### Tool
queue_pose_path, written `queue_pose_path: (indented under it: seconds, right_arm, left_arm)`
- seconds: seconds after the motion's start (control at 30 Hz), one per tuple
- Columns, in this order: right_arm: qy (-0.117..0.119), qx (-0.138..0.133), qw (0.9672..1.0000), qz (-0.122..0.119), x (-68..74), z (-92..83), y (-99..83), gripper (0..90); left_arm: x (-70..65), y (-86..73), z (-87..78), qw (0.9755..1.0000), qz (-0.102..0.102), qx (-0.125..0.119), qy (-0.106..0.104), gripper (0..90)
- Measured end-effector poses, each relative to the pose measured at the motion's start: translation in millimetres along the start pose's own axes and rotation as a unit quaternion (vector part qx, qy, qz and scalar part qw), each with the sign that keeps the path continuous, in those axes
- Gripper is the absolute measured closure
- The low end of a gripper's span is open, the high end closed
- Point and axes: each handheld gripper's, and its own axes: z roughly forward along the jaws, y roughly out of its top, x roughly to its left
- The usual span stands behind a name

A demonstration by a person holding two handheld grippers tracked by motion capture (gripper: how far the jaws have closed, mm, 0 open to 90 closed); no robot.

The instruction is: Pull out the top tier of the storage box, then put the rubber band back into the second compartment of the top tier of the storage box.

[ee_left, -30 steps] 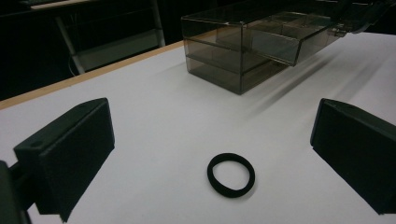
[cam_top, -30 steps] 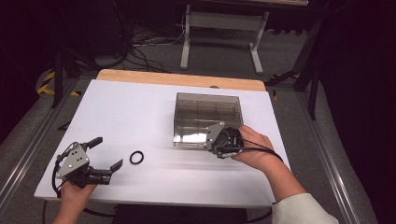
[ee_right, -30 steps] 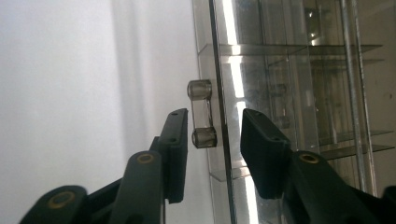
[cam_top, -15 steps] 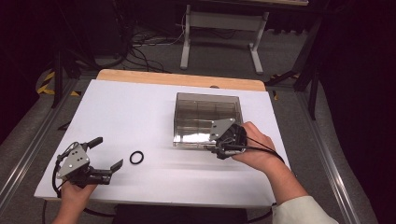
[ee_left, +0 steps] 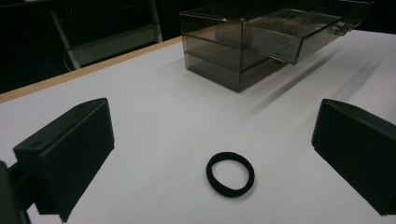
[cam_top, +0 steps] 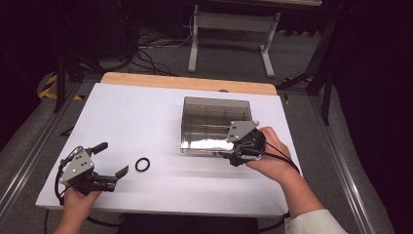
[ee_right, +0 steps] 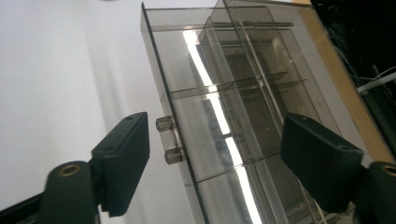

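Observation:
A smoky clear drawer box (cam_top: 214,117) stands right of the table's middle, and in the left gripper view its upper drawer (ee_left: 289,32) juts out. My right gripper (cam_top: 230,155) is at the box's near front, open; its jaws have just been opening. The drawer front with its small clear handle (ee_right: 169,140) lies between the jaws of my right gripper (ee_right: 219,154), and the pads do not press on it. A black ring (cam_top: 142,165) lies flat on the white table (cam_top: 146,112). My left gripper (cam_top: 113,159) rests just left of it, open, with the ring (ee_left: 230,173) ahead between its jaws.
A wooden strip (cam_top: 185,82) runs along the table's far edge. Beyond it stand a metal stand (cam_top: 229,29) and loose cables on the floor. Metal rails flank the table on both sides.
The right gripper has lifted a little and drifted right along the box front, and its jaws stand wider. The left gripper and the ring have not moved.

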Motion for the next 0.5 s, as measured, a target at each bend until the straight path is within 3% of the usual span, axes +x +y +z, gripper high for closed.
queue_pose_path:
  seconds: [0.07,0.1,0.17,0.2,0.33,0.37,0.4,0.5]
  right_arm:
    - [-0.006,-0.016,0.9998,0.007,-0.5,-5.1,-2.5,22.9]
    - [-0.006,-0.016,0.9998,0.007,-0.5,-5.1,-2.5,22.9]
    - [-0.016,-0.042,0.9986,0.028,-1.6,-12.2,-8.0,19.8]
    - [-0.021,-0.049,0.9979,0.035,-1.8,-14.7,-10.2,18.5]
    - [-0.035,-0.073,0.9952,0.054,-2.8,-22.4,-18.0,15.2]
    - [-0.046,-0.089,0.9926,0.068,-2.8,-27.9,-24.3,13.2]
    - [-0.046,-0.089,0.9926,0.068,-2.8,-27.9,-24.3,13.2]
    - [-0.053,-0.115,0.9874,0.095,-2.4,-34.4,-35.8,11.3]
  left_arm:
    - [1.5,0.9,-0.3,0.9999,0.011,0.002,-0.004,0.2]
    - [1.5,0.9,-0.3,0.9999,0.011,0.002,-0.004,0.2]
    - [1.4,0.8,0.3,0.9999,0.009,0.002,-0.007,0.2]
    - [0.3,0.6,0.9,1.0000,-0.002,0.002,-0.007,0.2]
    - [0.7,0.6,1.5,0.9999,0.003,0.004,-0.009,0.2]
    - [0.2,0.2,1.8,0.9999,0.001,0.004,-0.012,0.2]
    - [0.2,0.2,1.8,0.9999,0.001,0.004,-0.012,0.2]
    - [0.8,0.0,1.6,1.0000,0.008,0.004,-0.005,0.2]
